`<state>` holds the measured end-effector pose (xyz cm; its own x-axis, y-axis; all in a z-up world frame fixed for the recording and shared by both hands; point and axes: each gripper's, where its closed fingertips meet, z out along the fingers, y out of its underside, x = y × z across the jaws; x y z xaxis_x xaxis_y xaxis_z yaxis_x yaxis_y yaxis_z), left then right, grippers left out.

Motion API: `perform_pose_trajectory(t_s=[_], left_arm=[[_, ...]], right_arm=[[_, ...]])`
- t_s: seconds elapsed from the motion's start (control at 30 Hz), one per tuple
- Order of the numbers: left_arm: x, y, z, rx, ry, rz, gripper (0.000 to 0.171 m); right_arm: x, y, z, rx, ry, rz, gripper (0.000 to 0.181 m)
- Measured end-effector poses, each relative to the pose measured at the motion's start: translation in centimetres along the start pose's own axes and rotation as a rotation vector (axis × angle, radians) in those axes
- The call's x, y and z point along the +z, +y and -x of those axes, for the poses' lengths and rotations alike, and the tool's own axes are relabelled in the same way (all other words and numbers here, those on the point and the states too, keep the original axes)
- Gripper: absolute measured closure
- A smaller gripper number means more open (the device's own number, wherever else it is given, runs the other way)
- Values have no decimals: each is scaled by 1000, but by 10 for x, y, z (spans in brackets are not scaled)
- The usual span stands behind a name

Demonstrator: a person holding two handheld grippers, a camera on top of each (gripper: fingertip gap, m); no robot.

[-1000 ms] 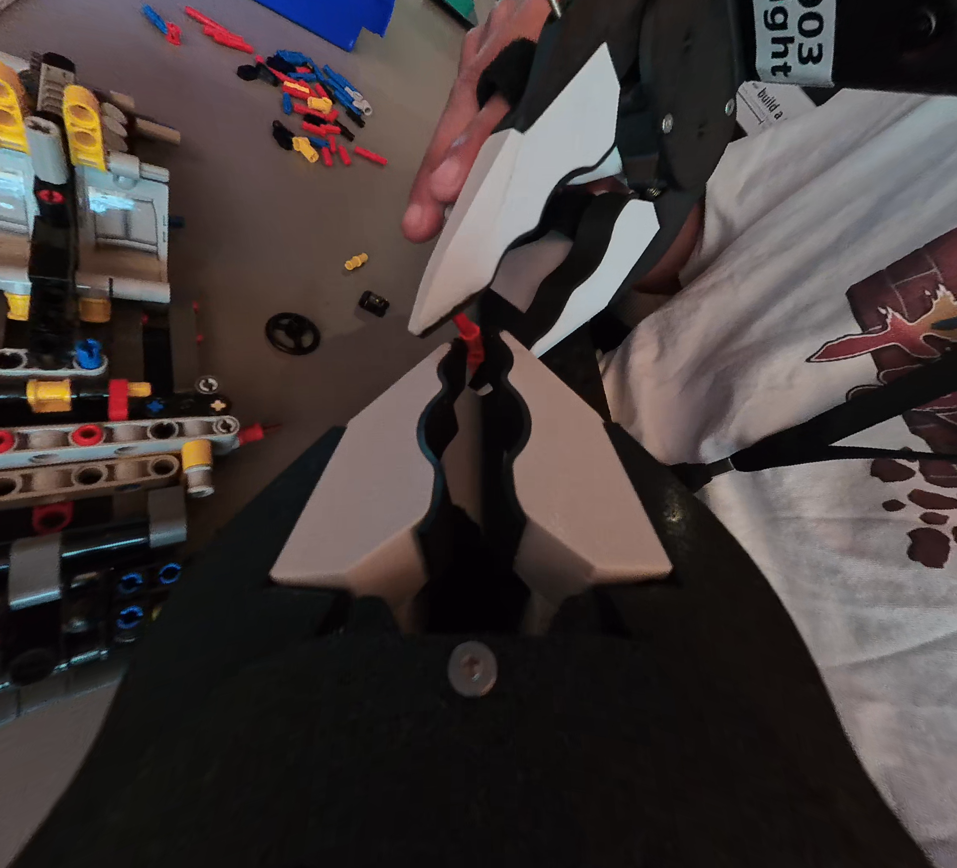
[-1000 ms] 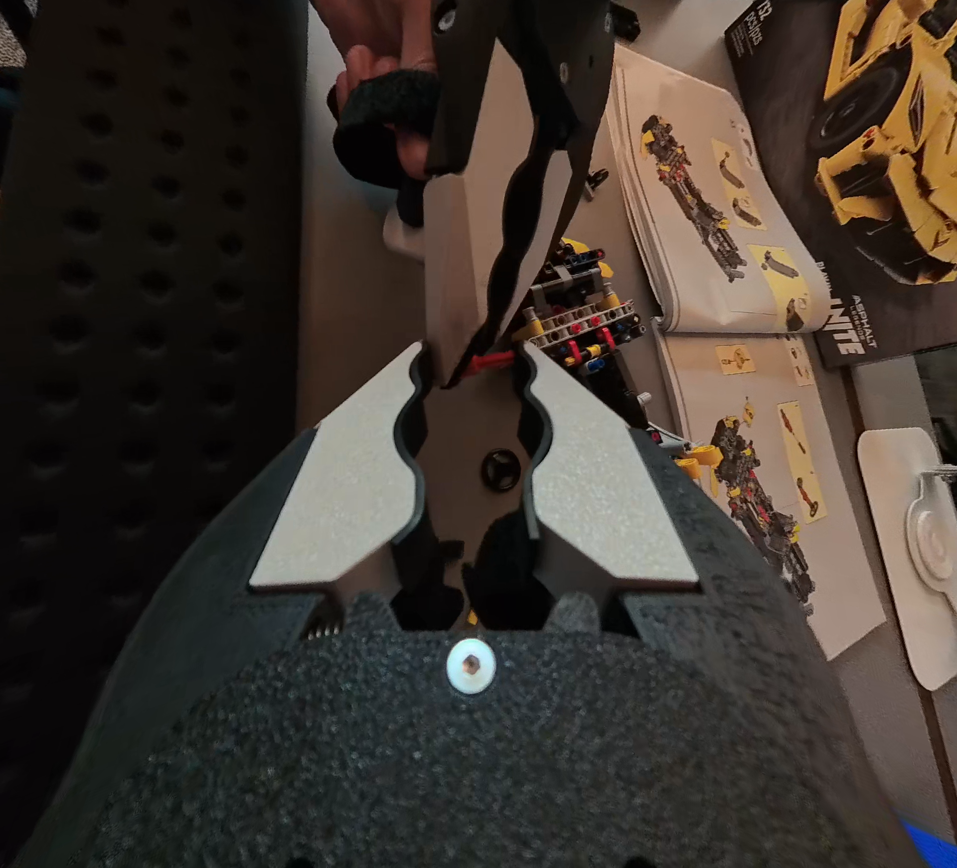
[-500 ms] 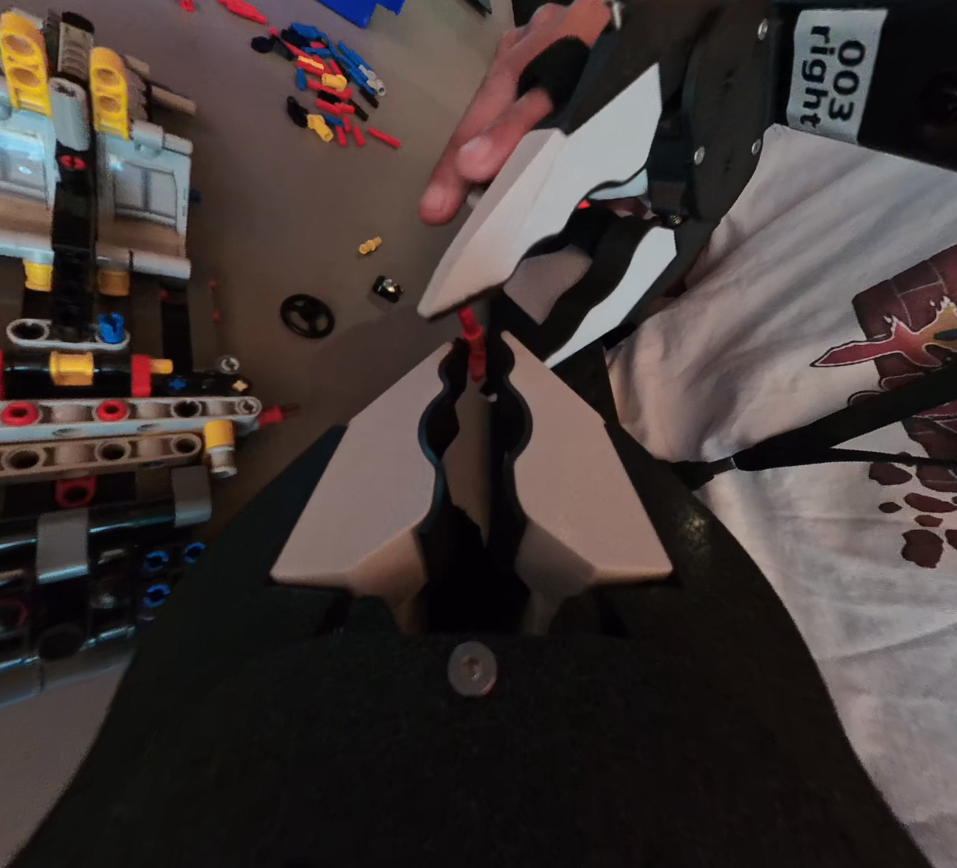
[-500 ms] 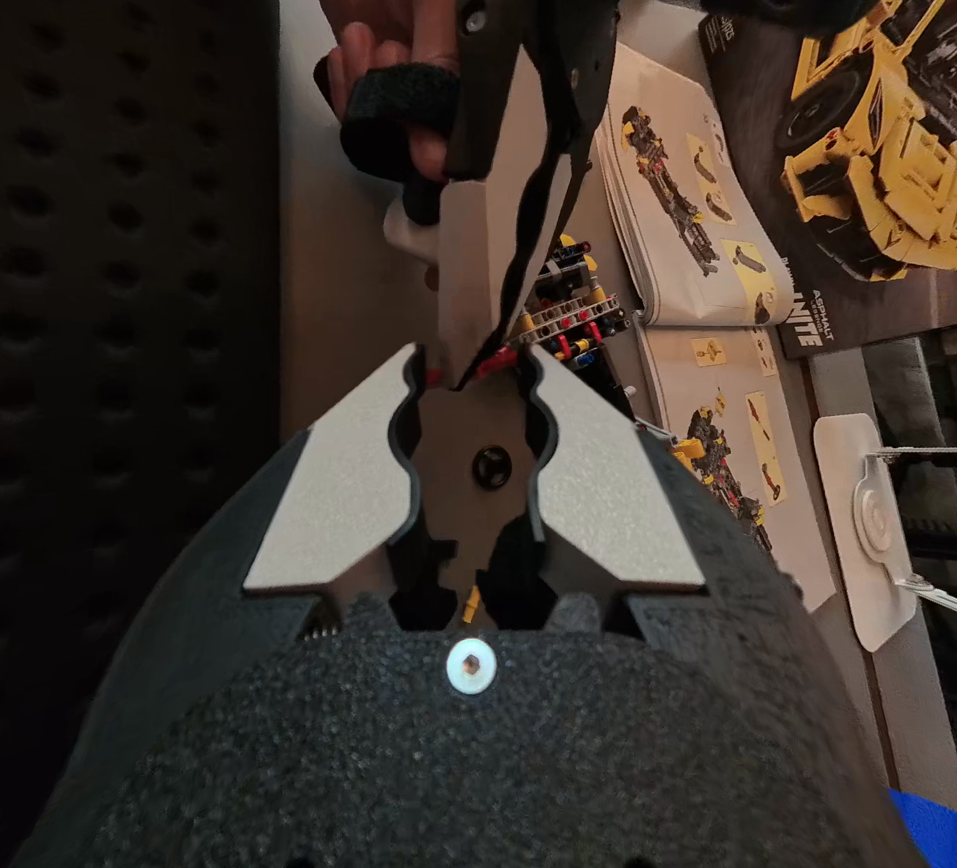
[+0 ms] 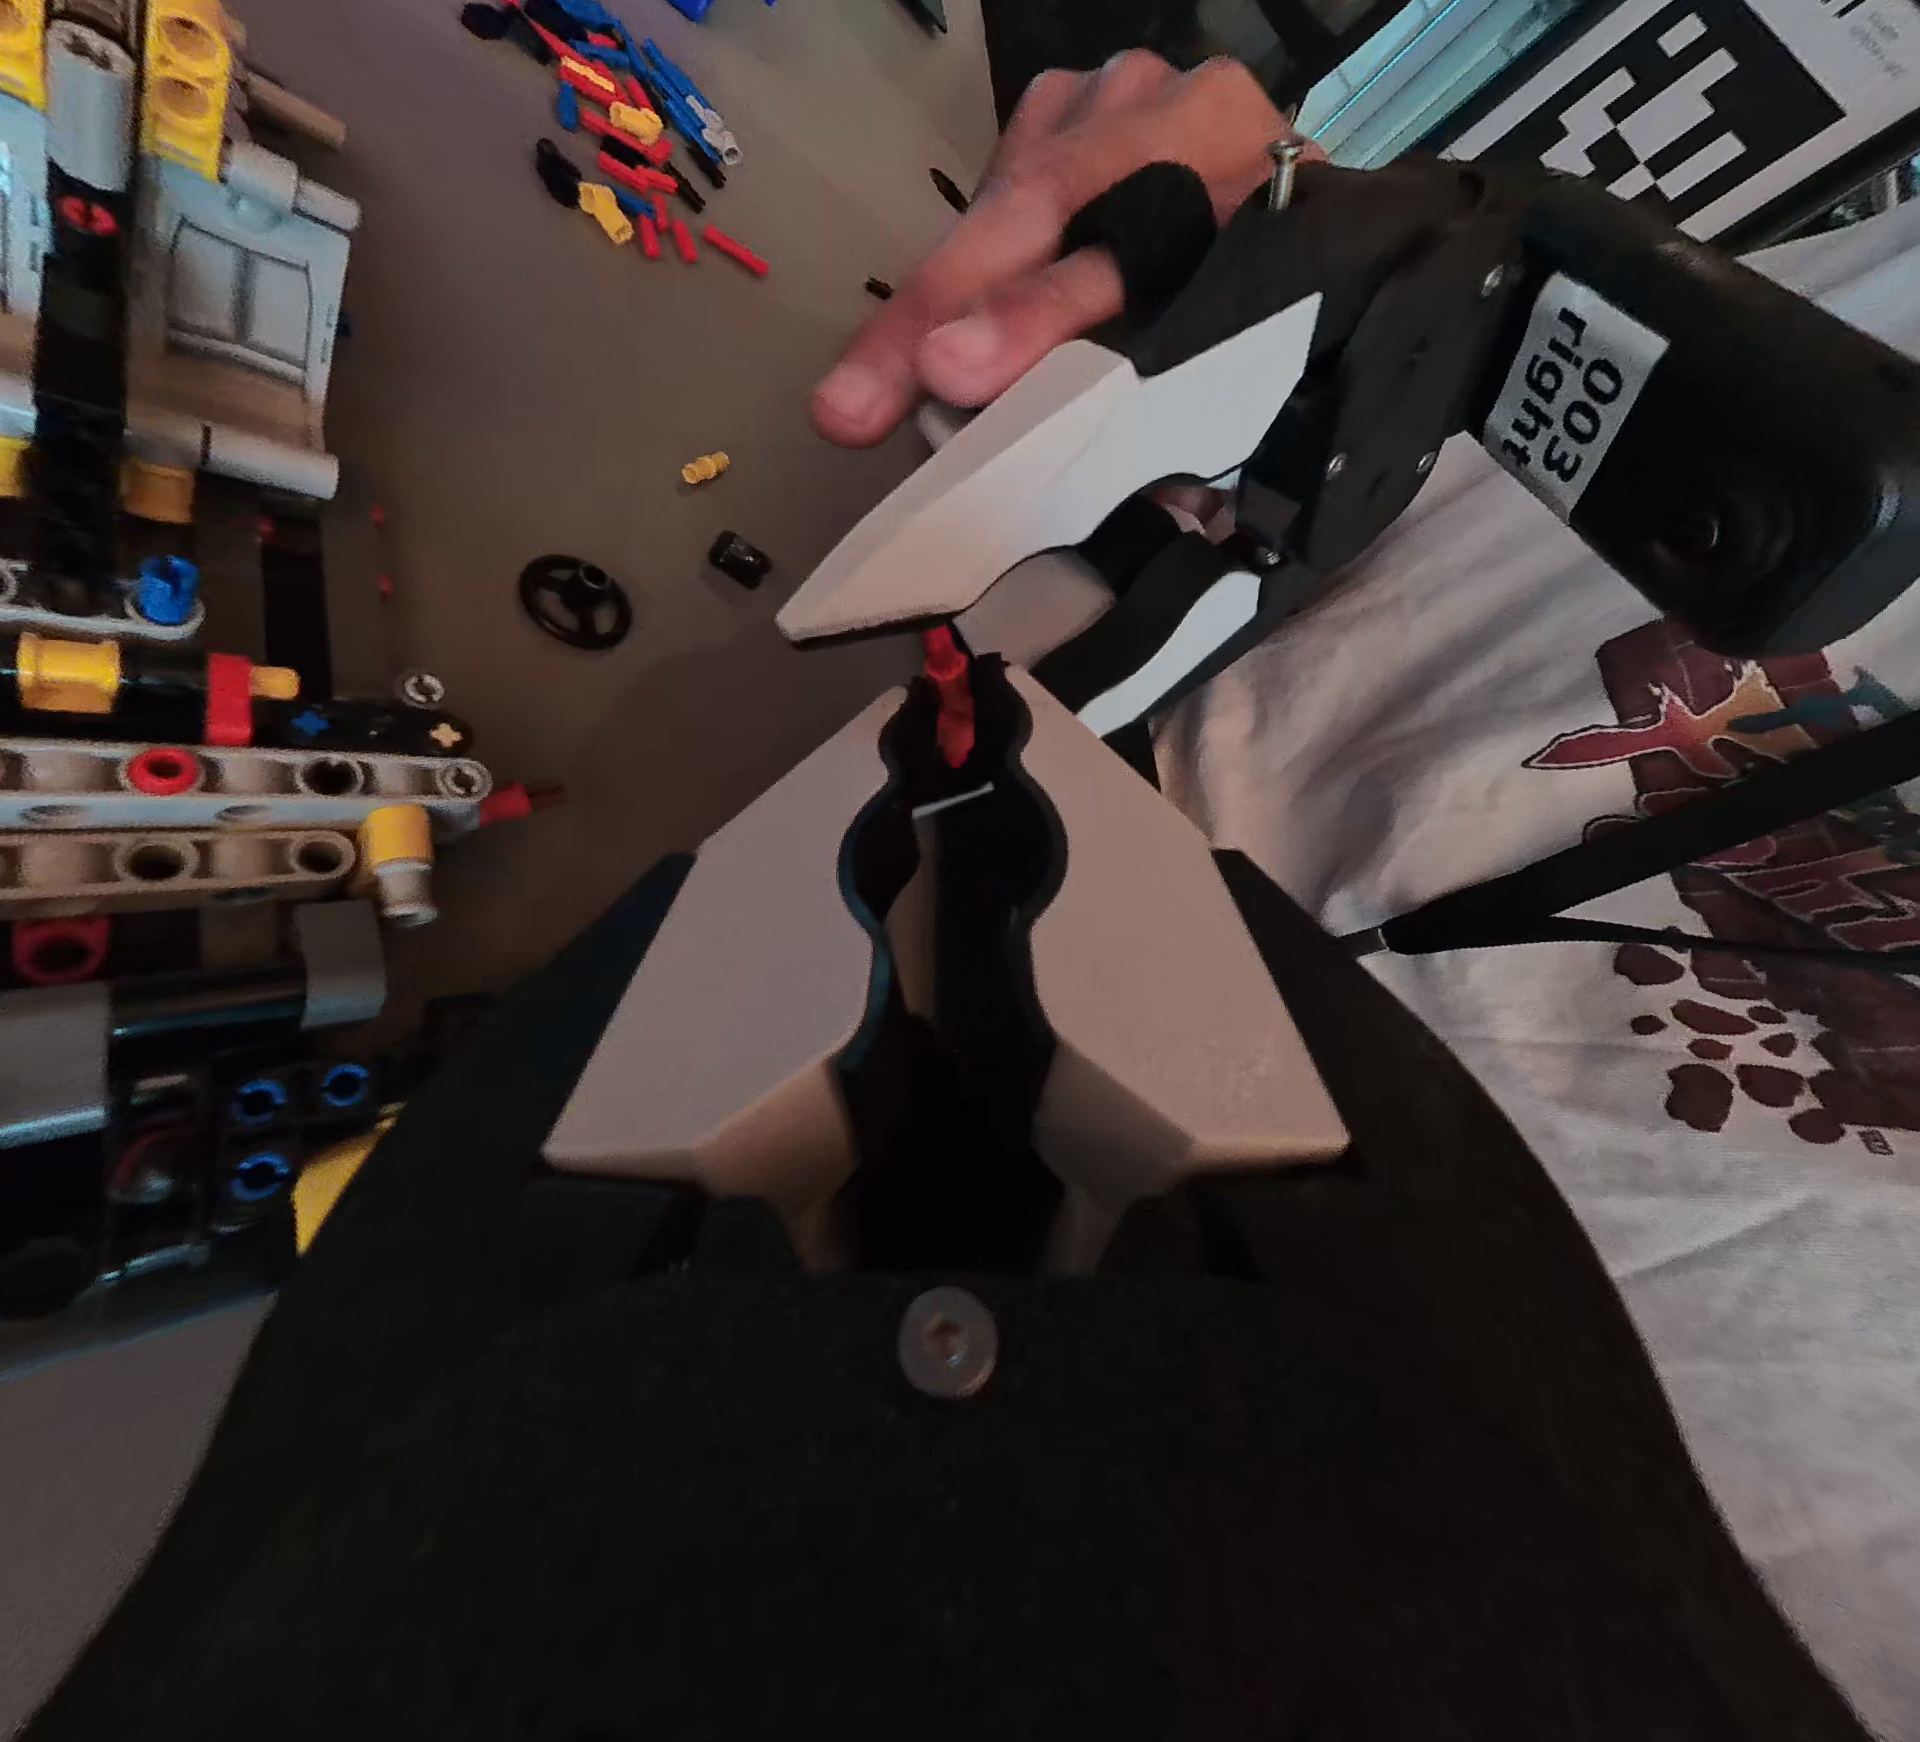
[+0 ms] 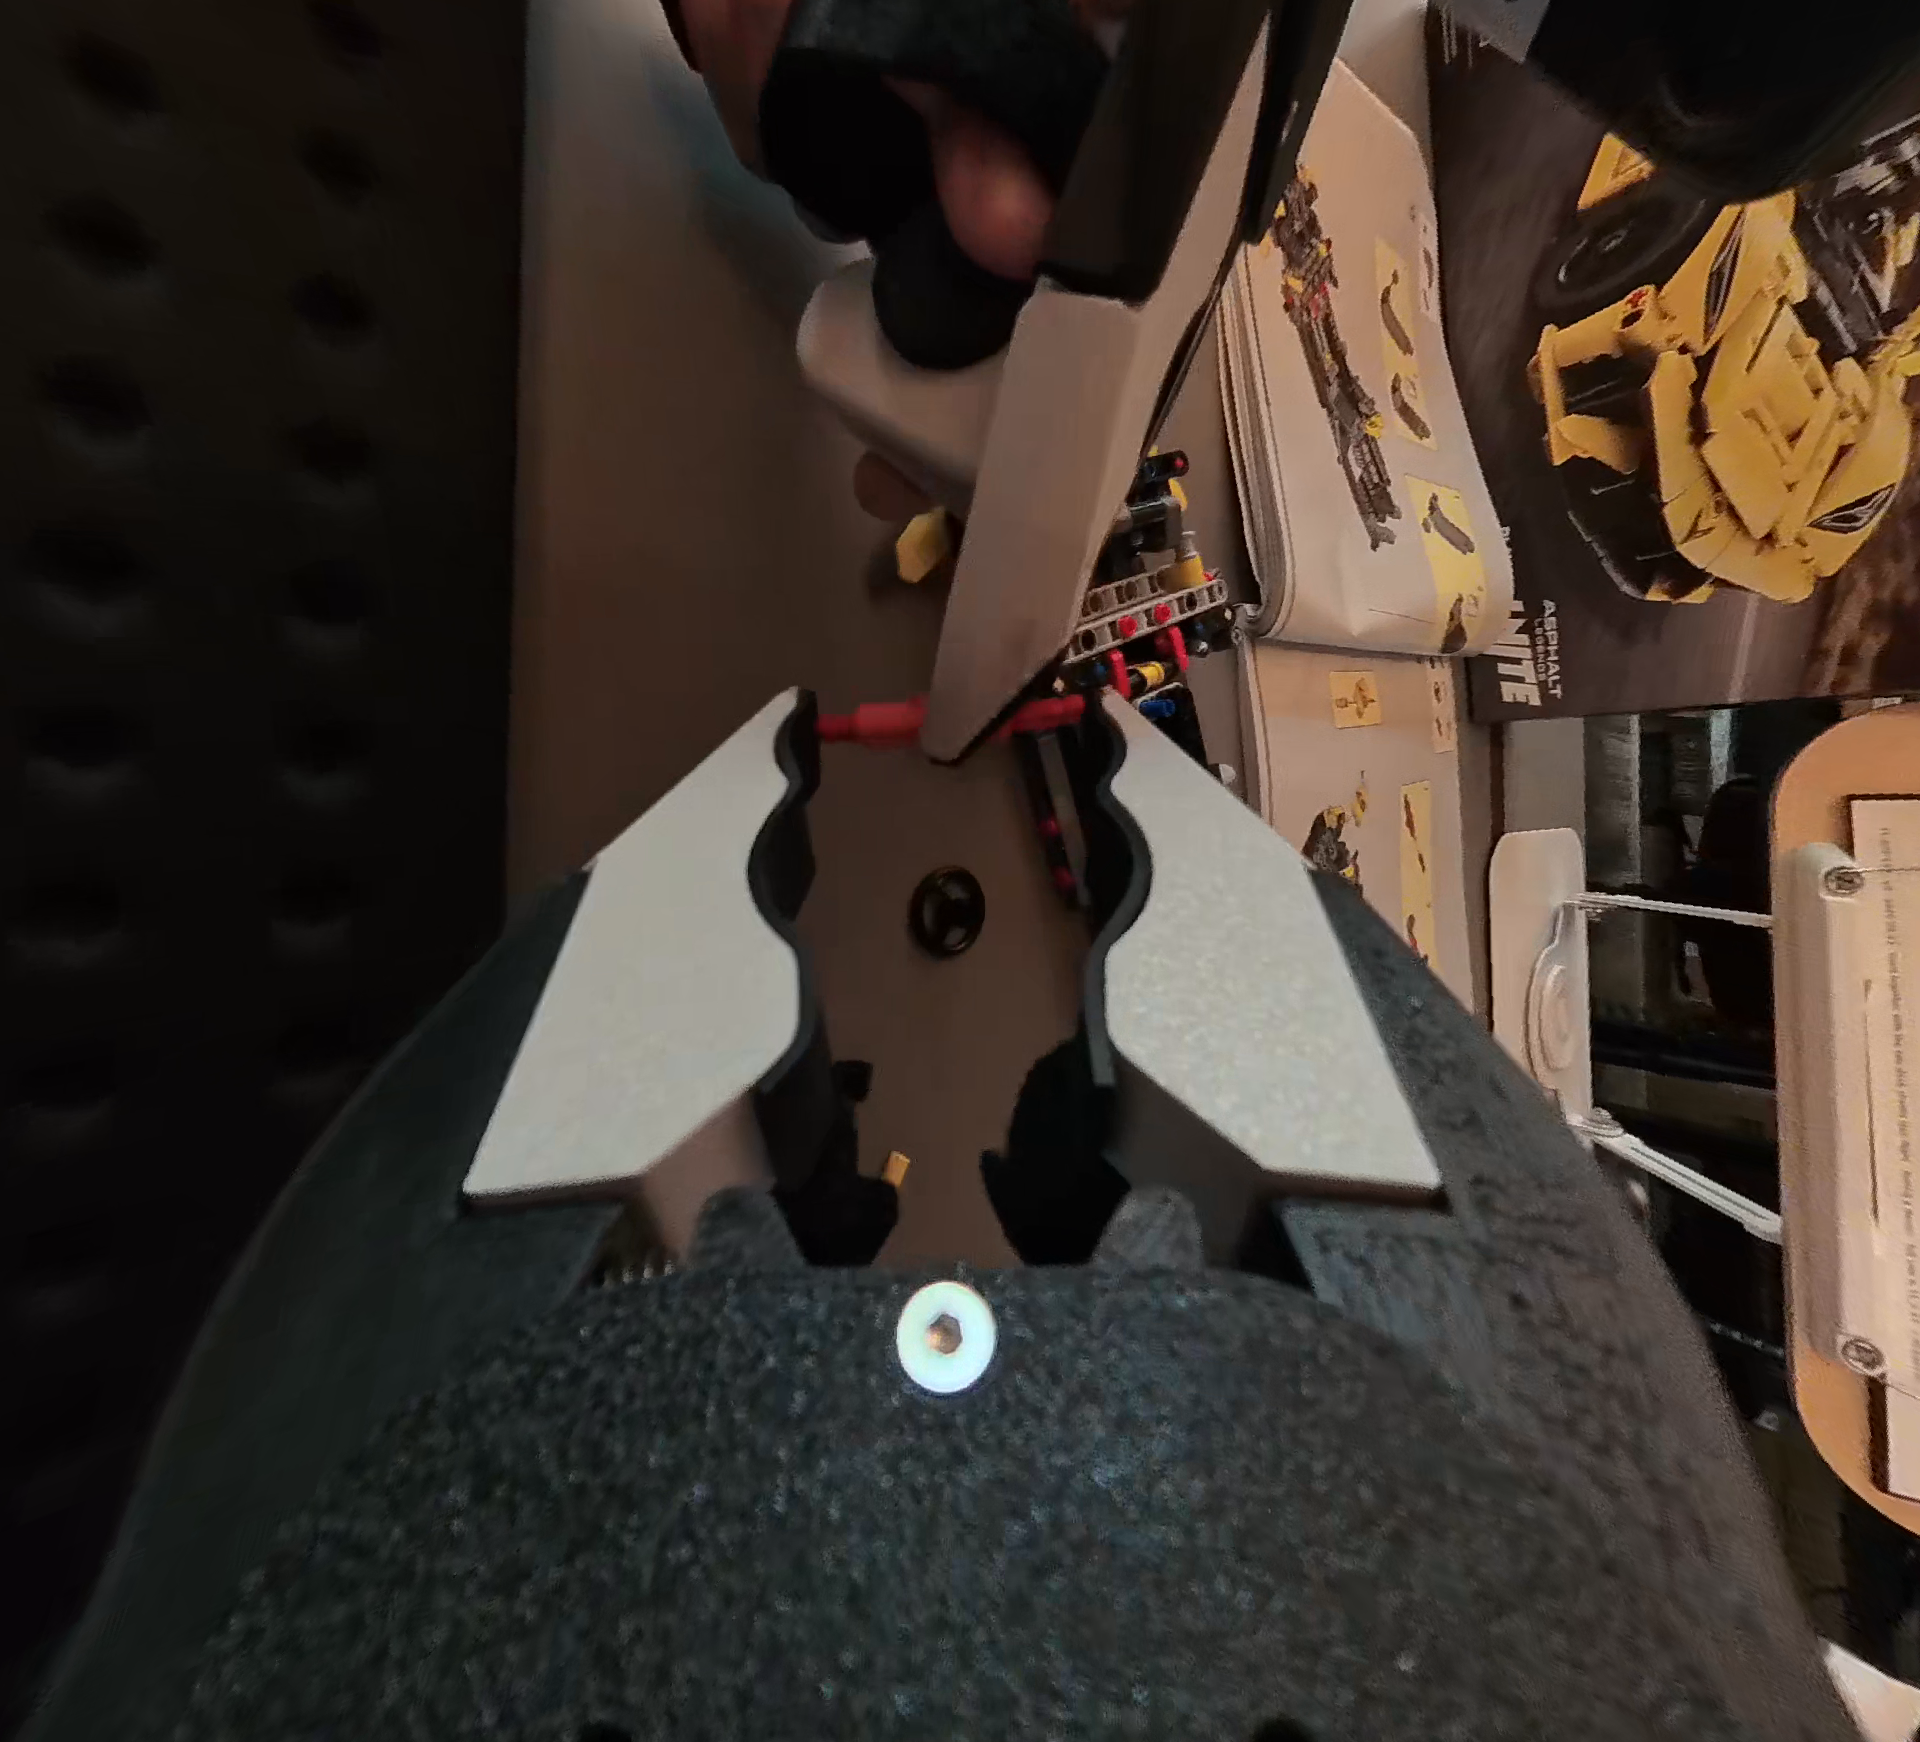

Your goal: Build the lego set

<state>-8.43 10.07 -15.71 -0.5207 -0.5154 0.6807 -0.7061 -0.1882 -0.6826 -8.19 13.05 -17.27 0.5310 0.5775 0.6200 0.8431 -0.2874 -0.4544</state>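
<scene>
- Grippers meet tip to tip above the table: left gripper clenched on a red pin, crossing the right gripper at a steep angle.
- Right gripper's fingers stand apart, the red pin spanning their tips; whether they touch it I cannot tell.
- Right hand rests fingers extended along its gripper.
- Half-built lego chassis lies on the table, with loose pins beyond it.
- Compared with a second ago, the right gripper sits flatter, and more pin shows.

1. The red pin's middle hides behind the left gripper's tip.
2. The half-built model runs off the left edge, blurred.
3. The loose pile's pieces are too small to identify.
</scene>
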Motion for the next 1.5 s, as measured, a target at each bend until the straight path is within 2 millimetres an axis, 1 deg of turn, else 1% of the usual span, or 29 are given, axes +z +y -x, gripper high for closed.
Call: perform_pose_trajectory(t_s=[0.37, 0.87, 0.93, 1.07, 1.17, 1.2, 1.27, 1.33, 1.37, 1.5], left_arm=[[-2, -4, 3, -11, -17, -21, 167], [-1, -5, 6, -23, -16, -33, 168], [0, -3, 8, -17, -33, -26, 167], [-1, -4, 10, -16, -41, -23, 167], [2, 0, 8, -3, -39, -4, 167], [3, 1, 7, 3, -37, 4, 167], [4, 2, 7, 14, -43, 10, 168], [5, 2, 7, 17, -42, 10, 167], [4, 2, 7, 18, -43, 10, 167], [1, 0, 8, 18, -50, -5, 168]], right_arm=[[1, 1, -6, -9, 28, 18, 132], [3, 5, -6, 35, 25, 24, 134], [5, 6, -3, 74, -2, 18, 132], [6, 7, -6, 88, 32, 29, 131], [6, 6, -7, 105, 33, 25, 119], [6, 5, -5, 108, 19, 22, 117], [7, 5, -2, 97, 1, 19, 121], [7, 4, 3, 87, -25, 17, 130], [8, 4, 3, 93, -25, 15, 132], [8, 4, -1, 119, -8, 5, 130]])
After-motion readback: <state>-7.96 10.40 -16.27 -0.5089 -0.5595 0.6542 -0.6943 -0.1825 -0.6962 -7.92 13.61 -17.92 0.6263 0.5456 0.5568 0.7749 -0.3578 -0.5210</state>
